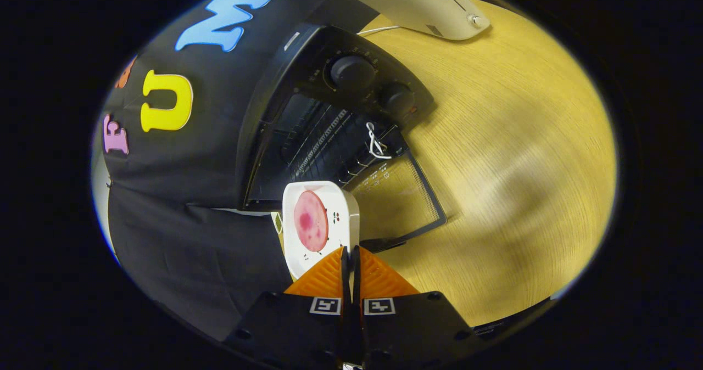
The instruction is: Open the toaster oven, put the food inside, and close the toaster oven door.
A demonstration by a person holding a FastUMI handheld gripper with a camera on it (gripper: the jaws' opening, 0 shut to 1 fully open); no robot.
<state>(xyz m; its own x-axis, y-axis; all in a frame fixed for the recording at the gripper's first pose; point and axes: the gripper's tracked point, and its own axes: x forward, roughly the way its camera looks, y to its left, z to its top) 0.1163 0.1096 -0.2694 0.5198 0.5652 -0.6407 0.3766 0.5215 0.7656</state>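
The pale wooden tabletop [494, 156] carries one black toaster oven [307, 123] with two round black knobs [352, 72] on its control panel, and its glass door [401, 197] already hangs open, lying flat toward the gripper with the dark wire rack [324, 139] exposed inside. So the opening step appears done; what remains, judging by the layout, is to slide the food into the cavity, let go, and swing the door up shut. Beyond the oven, near the far side of the table, sits one cream-coloured slot toaster [425, 5] with a lever and a single dial, well apart from the work. One small square white plate [343, 211] is carried at the gripper [350, 254], tilted steeply on edge just in front of the open oven mouth, and it bears one round pink slice of meat [311, 220]. The gripper's two fingers are drawn nearly together and pinch the plate's near rim between them, holding it clear of the table. A short white twist of cord [375, 141] hangs at the oven's front edge.
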